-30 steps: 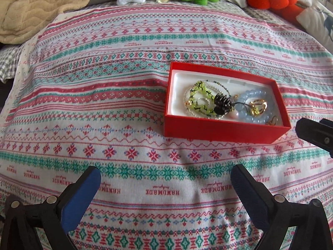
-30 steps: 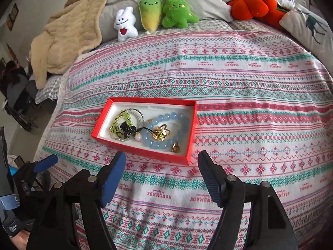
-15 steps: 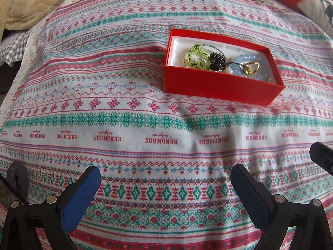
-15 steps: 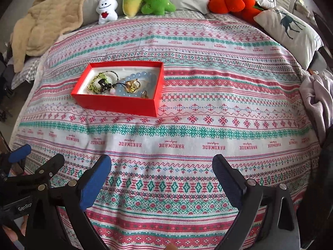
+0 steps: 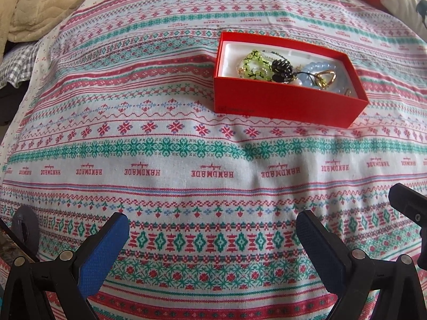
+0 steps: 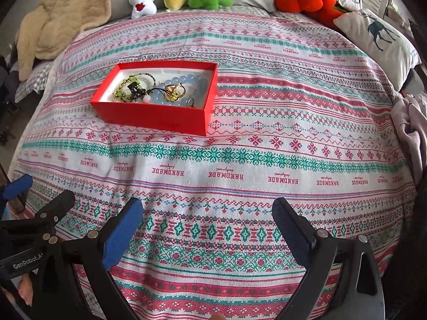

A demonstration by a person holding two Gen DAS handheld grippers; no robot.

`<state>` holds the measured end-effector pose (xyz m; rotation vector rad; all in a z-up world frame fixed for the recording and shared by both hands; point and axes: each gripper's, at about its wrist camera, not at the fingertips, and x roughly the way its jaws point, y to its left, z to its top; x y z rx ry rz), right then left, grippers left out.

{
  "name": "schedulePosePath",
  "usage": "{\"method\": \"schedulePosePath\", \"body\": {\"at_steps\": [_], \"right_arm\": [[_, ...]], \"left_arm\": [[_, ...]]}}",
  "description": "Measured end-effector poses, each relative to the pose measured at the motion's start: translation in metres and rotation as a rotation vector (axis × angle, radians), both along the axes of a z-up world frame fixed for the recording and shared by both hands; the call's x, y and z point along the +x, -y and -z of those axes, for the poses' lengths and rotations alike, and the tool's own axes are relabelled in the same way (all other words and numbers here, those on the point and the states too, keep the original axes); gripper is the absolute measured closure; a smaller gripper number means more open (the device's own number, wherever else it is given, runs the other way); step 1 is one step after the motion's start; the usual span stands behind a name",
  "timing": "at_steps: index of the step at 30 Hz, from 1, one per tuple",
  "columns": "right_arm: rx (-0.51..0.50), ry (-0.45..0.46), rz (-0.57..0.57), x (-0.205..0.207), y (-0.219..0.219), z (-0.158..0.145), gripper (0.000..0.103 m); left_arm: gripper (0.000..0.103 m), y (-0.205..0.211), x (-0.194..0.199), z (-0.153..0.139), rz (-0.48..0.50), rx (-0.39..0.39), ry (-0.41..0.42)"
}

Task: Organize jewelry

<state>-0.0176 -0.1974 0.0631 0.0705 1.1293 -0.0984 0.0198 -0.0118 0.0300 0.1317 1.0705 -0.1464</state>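
A shallow red cardboard box with a white lining (image 6: 149,117) is parked on the bed's red, green and white patterned cotton spread (image 6: 226,165), loaded with a tangle of jewelry: a pale blue bead bracelet (image 6: 194,84), a yellow-green beaded piece (image 6: 123,90), a gold ring (image 6: 174,90). Both sets of tongs are held well short of the box, over bare fabric. The left tongs (image 5: 212,240) are spread wide with nothing pinched, and the right tongs (image 6: 208,226) are spread just the same.
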Motion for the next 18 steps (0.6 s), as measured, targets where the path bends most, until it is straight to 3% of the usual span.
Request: {"method": "schedulePosePath", "body": {"at_steps": [18], "right_arm": [[-0.014,-0.018,-0.009,-0.0018,-0.0042,0.0067,0.004]], "left_arm": [[0.001,0.0062,-0.005,0.0021,0.012,0.001,0.007]]}}
